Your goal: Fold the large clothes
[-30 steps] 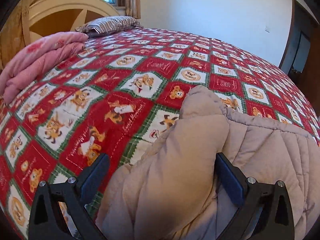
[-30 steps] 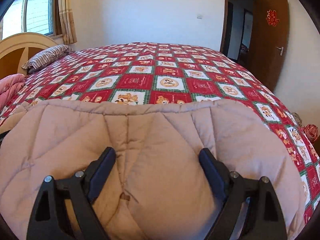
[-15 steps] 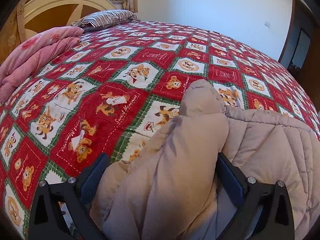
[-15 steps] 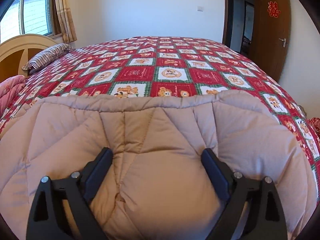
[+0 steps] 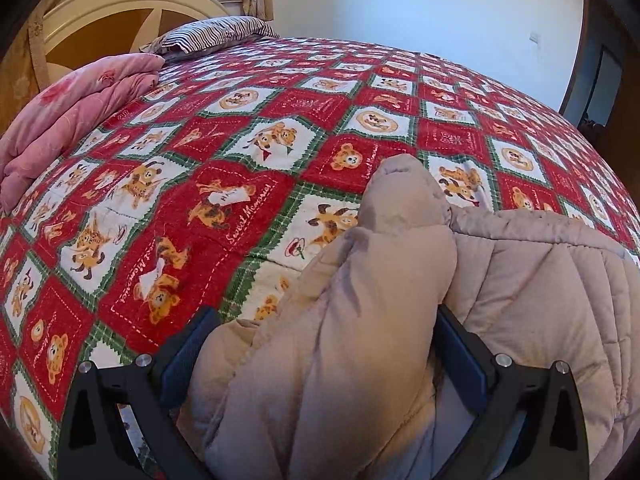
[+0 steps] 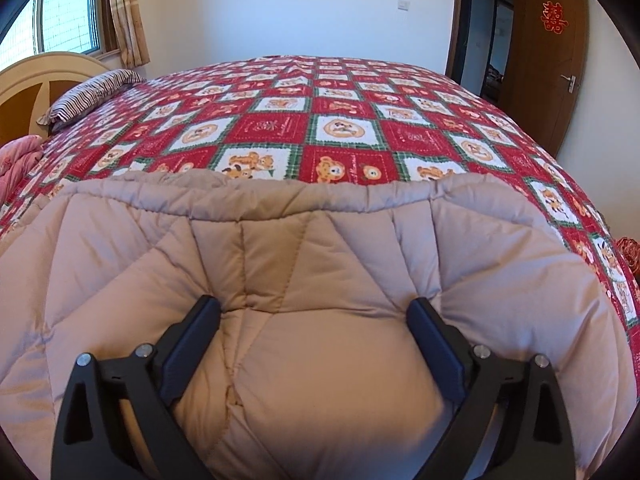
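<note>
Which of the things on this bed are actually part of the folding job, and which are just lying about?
Part of the job:
- puffy beige quilted coat
- left claw, coat bunched between its fingers
- right claw, straddling the coat

Just lying about:
- folded pink quilt
- striped pillow
- red bear-print bedspread

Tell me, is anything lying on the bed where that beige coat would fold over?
Nothing visible does. The bedspread beyond the coat is bare. The pink blanket and striped pillow lie far left, near the headboard. Both grippers, left and right, have padding between their fingers.
</note>
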Demonstrator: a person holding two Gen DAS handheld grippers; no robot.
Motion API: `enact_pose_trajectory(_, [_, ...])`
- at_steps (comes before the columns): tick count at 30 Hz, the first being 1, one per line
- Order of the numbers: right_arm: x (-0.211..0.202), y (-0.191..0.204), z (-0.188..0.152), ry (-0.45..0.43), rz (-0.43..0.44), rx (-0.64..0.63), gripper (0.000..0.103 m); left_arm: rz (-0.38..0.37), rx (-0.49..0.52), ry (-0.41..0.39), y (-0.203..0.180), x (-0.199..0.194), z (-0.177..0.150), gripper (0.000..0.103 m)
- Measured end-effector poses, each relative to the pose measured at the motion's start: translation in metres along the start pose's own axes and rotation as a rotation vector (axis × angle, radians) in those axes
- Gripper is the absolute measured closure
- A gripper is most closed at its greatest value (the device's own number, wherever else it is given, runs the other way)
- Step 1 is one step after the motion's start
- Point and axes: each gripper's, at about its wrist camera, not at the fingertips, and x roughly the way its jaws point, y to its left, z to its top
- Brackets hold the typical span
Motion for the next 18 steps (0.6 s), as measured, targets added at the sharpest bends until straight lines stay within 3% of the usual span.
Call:
enact_pose_trajectory(14, [0.007, 0.003, 0.001, 0.014, -0.032, -0.019, 0.005, 0.024, 0.014, 0.008, -0.002, -0.001, 0.002, 0.001])
enact_pose_trajectory(16, [0.006, 0.004, 0.002, 0.022, -0.041, -0.024, 0.005, 0.051, 0.005, 0.03, 0.0, -0.014, 0.007, 0.001])
enact_pose_trajectory(18, [0.0, 0.007, 0.007, 0.039, -0.07, -0.037, 0.005, 0.022, -0.009, -0.03, -0.003, -0.045, 0.011, 0.001])
